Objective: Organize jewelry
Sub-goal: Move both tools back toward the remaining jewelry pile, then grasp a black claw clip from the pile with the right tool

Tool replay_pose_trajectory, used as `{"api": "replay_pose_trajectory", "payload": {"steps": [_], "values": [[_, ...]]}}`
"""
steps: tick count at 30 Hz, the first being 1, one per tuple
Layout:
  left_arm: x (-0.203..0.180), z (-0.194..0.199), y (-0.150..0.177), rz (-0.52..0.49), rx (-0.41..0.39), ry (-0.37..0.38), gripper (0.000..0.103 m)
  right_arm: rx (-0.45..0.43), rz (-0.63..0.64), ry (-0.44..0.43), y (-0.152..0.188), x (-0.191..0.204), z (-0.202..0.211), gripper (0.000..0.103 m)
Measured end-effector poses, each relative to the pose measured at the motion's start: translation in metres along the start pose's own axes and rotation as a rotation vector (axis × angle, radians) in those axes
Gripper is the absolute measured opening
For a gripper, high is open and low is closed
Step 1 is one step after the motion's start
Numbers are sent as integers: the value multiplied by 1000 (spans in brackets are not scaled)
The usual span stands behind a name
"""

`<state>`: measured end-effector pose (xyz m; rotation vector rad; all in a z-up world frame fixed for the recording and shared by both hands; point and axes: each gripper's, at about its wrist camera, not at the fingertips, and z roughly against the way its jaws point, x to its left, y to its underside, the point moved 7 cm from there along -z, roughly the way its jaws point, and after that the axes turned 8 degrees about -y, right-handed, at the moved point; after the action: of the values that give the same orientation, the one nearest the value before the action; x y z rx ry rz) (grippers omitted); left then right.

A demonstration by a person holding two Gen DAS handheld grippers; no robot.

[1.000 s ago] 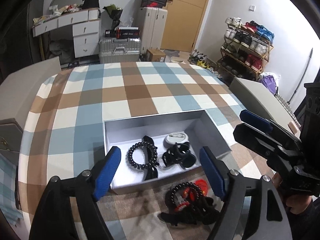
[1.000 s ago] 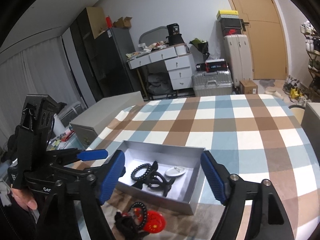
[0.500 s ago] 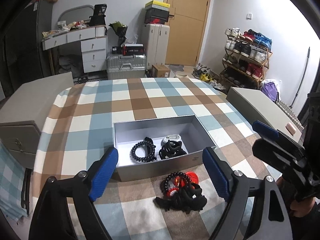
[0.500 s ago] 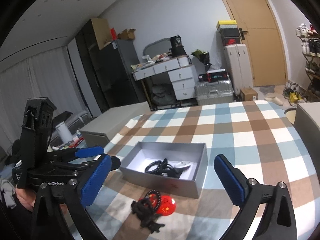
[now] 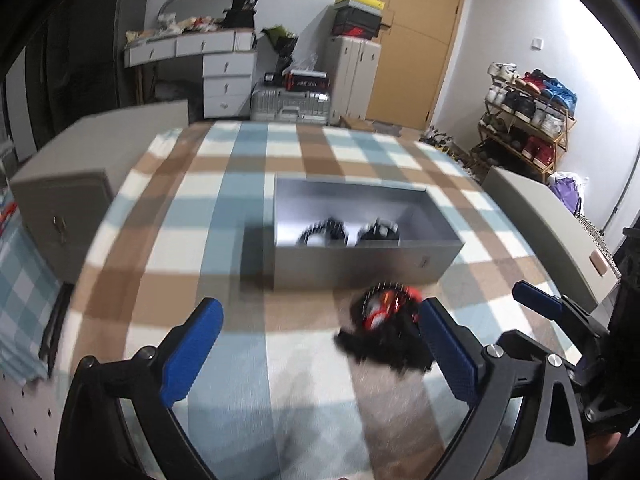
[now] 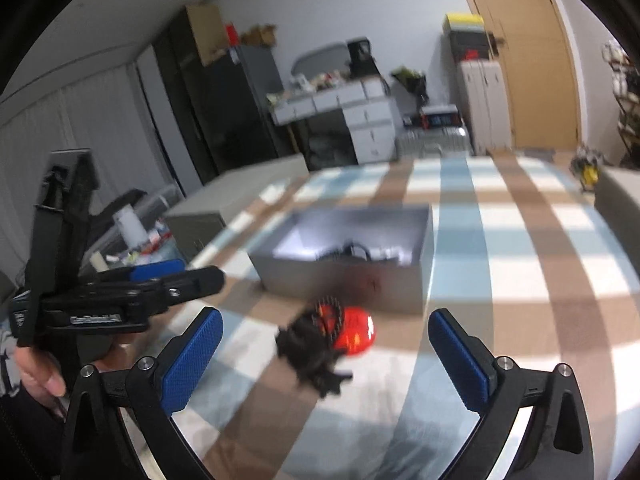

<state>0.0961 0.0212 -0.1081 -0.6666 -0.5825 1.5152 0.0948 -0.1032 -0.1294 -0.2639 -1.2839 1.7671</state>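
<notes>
A grey open box (image 5: 360, 268) stands on the checked tablecloth and holds a black bead bracelet (image 5: 324, 231) and black hair clips (image 5: 378, 232). A loose pile of black hair pieces with a red item (image 5: 386, 322) lies on the cloth in front of the box. My left gripper (image 5: 320, 354) is open and empty, low over the cloth, the pile by its right finger. My right gripper (image 6: 326, 354) is open and empty, with the pile (image 6: 332, 338) between its fingers and beyond them. The box (image 6: 348, 284) sits behind the pile. Both views are blurred.
The left gripper (image 6: 160, 284) shows at the left of the right wrist view; the right gripper (image 5: 560, 312) shows at the right of the left wrist view. Grey cabinets (image 5: 72, 200) flank the table. A desk, suitcases and a shoe rack (image 5: 528, 128) stand behind.
Both grippers have pulled back toward me and dropped lower, so the box and pile look farther off. Both stay open and empty. The left view has swung to the right.
</notes>
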Motion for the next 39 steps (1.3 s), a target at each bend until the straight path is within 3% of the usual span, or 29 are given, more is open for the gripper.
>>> {"api": "replay_pose_trajectory", "payload": {"steps": [10, 16, 24, 28, 34, 39], "values": [[22, 3, 29, 21, 26, -55, 96, 69, -25, 1, 19, -1, -14, 102], [30, 5, 37, 35, 33, -36, 96, 117, -56, -15, 22, 1, -29, 92], [29, 5, 45, 49, 57, 18, 96, 178, -64, -18, 32, 5, -41, 67], [27, 7, 44, 59, 49, 51, 96, 184, -84, -20, 32, 3, -43, 60], [29, 8, 45, 67, 52, 39, 96, 185, -98, -22, 30, 3, -45, 52], [27, 8, 47, 54, 57, 49, 96, 198, -116, -19, 32, 1, -47, 30]]}}
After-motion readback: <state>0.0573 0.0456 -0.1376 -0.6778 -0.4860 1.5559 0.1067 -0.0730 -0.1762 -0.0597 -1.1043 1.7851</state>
